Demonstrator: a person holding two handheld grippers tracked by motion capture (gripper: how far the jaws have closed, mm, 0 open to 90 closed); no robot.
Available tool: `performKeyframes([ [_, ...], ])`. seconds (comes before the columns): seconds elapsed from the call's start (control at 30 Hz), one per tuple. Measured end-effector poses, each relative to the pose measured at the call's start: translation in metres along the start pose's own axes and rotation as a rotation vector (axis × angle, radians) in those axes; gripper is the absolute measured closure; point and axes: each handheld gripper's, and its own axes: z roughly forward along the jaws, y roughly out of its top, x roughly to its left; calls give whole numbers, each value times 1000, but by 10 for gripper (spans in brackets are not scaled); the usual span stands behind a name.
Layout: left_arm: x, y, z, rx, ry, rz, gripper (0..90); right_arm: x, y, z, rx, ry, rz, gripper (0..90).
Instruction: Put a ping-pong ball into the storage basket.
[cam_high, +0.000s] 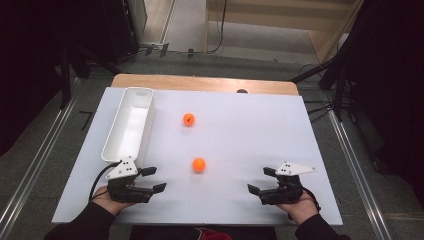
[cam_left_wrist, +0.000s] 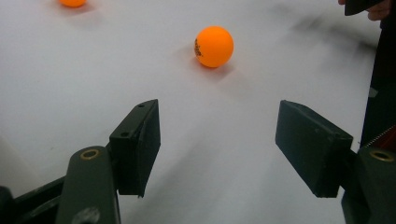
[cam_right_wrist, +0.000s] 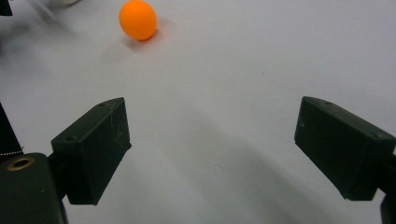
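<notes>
**Both grippers empty, two balls loose, tray empty**

Left gripper (cam_high: 153, 179) sits at lower left of the high view, jaws apart with nothing between them, pointed toward frame centre. Right gripper (cam_high: 262, 180) mirrors it at lower right, jaws spread wide, also empty. Both rest low near the worktop's (cam_high: 240, 140) front edge, likely a ready pose aimed at the near ball (cam_high: 199, 164), which lies between them just below frame centre. In the left gripper view that ball (cam_left_wrist: 214, 46) sits upper centre, well ahead of the jaws; in the right gripper view it (cam_right_wrist: 137, 19) is at upper left. Far ball (cam_high: 188, 119) sits higher up, near the tray's right wall but apart from it. White tray (cam_high: 111, 145), a long open bin, runs along the upper left with nothing inside. Judging by the layout, the balls go into the tray; neither is picked up yet.
</notes>
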Motion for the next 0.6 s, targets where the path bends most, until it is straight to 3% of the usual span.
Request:
performKeyframes([
  [0.17, 0, 1, 2, -4, -13, -19, 318, -1, 0, -1, -5, 8, 3, 91],
  [0.6, 1, 0, 2, 0, -10, -15, 318, -1, 0, -1, -1, -11, 9, 90],
])
